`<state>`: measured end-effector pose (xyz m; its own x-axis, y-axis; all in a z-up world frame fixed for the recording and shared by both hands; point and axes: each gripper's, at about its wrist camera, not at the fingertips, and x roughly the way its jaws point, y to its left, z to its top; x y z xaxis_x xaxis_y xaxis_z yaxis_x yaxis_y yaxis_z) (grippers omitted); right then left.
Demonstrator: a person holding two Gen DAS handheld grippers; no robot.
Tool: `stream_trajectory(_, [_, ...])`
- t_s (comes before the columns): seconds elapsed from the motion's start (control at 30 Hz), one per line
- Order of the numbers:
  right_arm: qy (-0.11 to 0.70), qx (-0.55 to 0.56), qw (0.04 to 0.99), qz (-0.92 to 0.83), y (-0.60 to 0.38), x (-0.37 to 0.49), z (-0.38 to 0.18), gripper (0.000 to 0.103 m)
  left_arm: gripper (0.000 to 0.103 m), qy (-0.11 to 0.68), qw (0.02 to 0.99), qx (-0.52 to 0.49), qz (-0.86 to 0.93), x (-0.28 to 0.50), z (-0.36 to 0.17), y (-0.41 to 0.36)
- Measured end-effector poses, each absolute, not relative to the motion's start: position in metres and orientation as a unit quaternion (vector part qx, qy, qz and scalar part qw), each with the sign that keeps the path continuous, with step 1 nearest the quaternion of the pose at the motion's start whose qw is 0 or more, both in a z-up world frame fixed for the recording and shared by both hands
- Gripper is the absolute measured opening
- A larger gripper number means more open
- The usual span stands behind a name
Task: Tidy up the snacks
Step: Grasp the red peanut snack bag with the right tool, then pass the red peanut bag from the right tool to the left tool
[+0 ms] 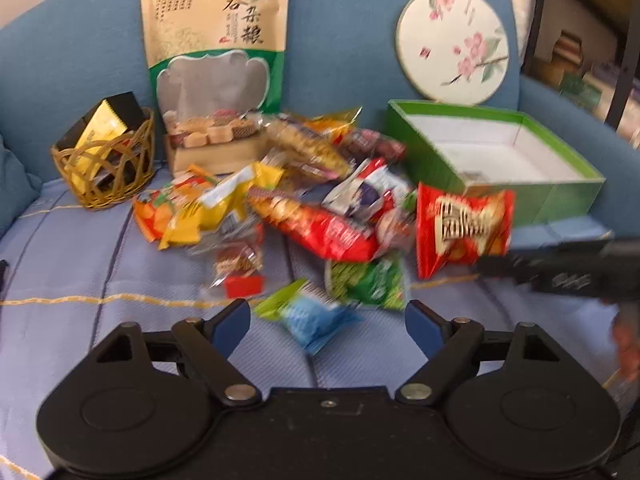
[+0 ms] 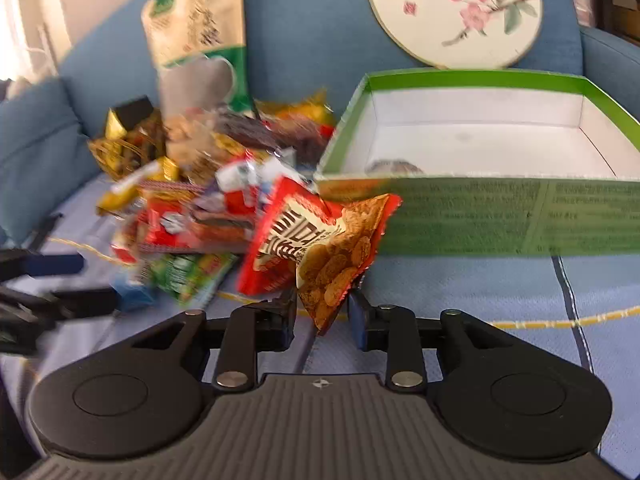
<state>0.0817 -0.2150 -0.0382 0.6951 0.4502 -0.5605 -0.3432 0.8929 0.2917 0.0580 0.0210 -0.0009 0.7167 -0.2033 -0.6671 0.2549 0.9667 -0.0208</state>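
Your right tool [image 2: 322,318] has its two blue-padded fingers drawn in about halfway around the lower corner of the red crinkly snack packet printed with biscuits [image 2: 316,248]; the packet hangs tilted between them, its top against the near wall of the open green cardboard box with a white inside [image 2: 472,216], though blur keeps you from telling whether both pads press on it. Your left tool [image 1: 328,320] stands wide open and holds nothing, hovering just near of the small blue-and-green wrapped sweet [image 1: 310,318] at the near edge of the loose heap of bright snack packets [image 1: 304,184]. The heap lies on the pale blue striped sofa cover [image 1: 100,264], left of the box. Farther left stands the woven wicker basket [image 1: 108,168], and the tall tan-and-green pouch [image 1: 218,40] leans on the backrest.
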Motion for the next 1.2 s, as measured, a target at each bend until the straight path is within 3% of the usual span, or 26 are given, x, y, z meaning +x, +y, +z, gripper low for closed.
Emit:
stream_trajectory(0.03, [0.32,0.077,0.916,0.227,-0.213,0.08,-0.036,0.085,0.103,0.359,0.925,0.037,-0.12,0.058,-0.004,0.024])
stream_trajectory(0.1, [0.295,0.056,0.93,0.214,-0.21,0.074,-0.034,0.102,0.103,0.369,0.922,0.028,-0.118,0.059,-0.007,0.031])
stream_trajectory(0.2, [0.281,0.019,0.942,0.184,-0.208,0.074,-0.034,0.103,0.103,0.38,0.918,0.001,-0.115,0.063,-0.008,0.041])
stream_trajectory(0.43, [0.272,0.114,0.937,0.187,-0.224,0.105,-0.04,0.103,0.103,0.385,0.912,-0.065,-0.123,0.066,0.001,0.038])
stream_trajectory(0.53, [0.292,0.121,0.926,0.209,-0.221,0.101,-0.037,0.084,0.101,0.372,0.911,-0.055,-0.167,0.063,0.013,0.023])
stream_trajectory(0.6, [0.298,0.115,0.921,0.222,-0.222,0.091,-0.034,0.08,0.086,0.371,0.906,-0.062,-0.194,0.069,0.017,0.012])
stream_trajectory(0.7, [0.3,0.106,0.919,0.232,-0.226,0.08,-0.033,0.079,0.085,0.38,0.89,-0.088,-0.236,0.082,0.016,-0.003])
stream_trajectory(0.87, [0.306,0.089,0.92,0.226,-0.232,0.077,-0.038,0.082,0.086,0.391,0.878,-0.099,-0.257,0.111,0.0,-0.037])
stream_trajectory(0.93, [0.308,0.094,0.921,0.22,-0.234,0.079,-0.039,0.082,0.091,0.391,0.881,-0.092,-0.251,0.125,-0.007,-0.046])
stream_trajectory(0.97, [0.31,0.099,0.92,0.22,-0.234,0.079,-0.04,0.082,0.103,0.392,0.882,-0.091,-0.245,0.131,-0.008,-0.049])
stream_trajectory(1.2, [0.31,0.102,0.922,0.208,-0.232,0.087,-0.041,0.091,0.103,0.407,0.872,-0.089,-0.258,0.15,-0.016,-0.056])
